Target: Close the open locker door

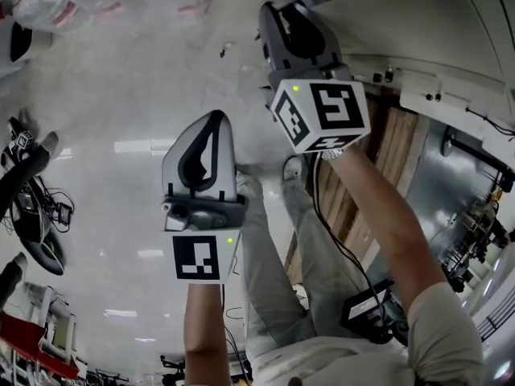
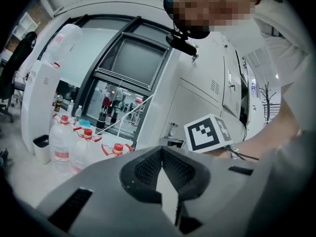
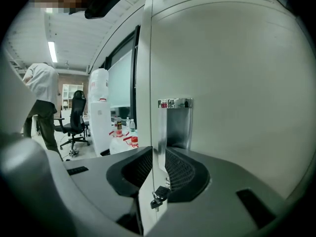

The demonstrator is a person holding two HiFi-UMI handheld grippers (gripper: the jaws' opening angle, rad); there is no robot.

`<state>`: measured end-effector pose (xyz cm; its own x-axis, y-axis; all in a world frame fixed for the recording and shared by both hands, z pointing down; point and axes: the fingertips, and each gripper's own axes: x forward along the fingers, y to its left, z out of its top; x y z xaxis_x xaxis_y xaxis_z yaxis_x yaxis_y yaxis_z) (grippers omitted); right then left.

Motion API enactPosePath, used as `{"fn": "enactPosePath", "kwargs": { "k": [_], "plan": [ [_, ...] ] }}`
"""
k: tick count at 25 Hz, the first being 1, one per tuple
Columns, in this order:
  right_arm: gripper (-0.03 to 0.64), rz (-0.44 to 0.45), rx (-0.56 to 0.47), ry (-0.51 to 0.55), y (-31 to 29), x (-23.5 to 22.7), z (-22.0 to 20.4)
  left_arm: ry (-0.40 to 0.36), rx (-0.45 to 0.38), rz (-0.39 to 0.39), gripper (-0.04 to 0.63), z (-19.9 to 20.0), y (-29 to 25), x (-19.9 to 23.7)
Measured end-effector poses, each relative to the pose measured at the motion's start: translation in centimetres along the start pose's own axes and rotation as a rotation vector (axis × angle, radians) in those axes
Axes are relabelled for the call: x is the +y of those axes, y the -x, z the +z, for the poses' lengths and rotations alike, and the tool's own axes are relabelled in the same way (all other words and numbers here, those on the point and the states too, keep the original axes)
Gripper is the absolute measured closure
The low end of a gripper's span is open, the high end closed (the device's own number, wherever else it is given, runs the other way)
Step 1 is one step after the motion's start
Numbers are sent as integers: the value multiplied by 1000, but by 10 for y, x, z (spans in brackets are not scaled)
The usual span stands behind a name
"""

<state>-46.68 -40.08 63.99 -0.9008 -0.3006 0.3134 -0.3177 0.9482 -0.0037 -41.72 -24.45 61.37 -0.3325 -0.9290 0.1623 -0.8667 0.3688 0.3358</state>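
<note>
Right tool (image 3: 158, 158) clenched on one locker door (image 3: 237, 68) edge; left tool (image 2: 161, 154) clenched empty; three red-capped bottles (image 2: 85, 149) beyond

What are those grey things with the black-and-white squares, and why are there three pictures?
A person holds two grey plastic grabbing tools, one per hand; the squared cubes belong to them. One picture comes from a camera on the person's head, looking down at the left gripper and right gripper. The other two come from cameras riding on each tool. The left gripper's jaws are together, holding nothing. The right gripper's jaws pinch the edge of the white metal locker door, probably to swing it shut.
</note>
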Motion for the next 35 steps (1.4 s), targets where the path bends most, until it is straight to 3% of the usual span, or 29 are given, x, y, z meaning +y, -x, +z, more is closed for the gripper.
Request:
{"fn": "enactPosePath", "kwargs": {
  "k": [11, 19, 23, 27, 35],
  "plan": [
    [526, -29, 28, -32, 2, 0, -7, 9, 31, 30, 588, -15, 11, 12],
    [515, -39, 27, -75, 22, -15, -16, -7, 42, 23, 588, -24, 14, -2],
    [518, -39, -2, -125, 46, -22, -20, -8, 45, 37, 588, -29, 23, -13],
    [564, -13, 3, -115, 77, -18, -34, -4, 56, 47, 588, -35, 36, -31],
    [589, 73, 46, -132, 160, -20, -73, -14, 96, -4, 588, -65, 57, -96]
  ]
}}
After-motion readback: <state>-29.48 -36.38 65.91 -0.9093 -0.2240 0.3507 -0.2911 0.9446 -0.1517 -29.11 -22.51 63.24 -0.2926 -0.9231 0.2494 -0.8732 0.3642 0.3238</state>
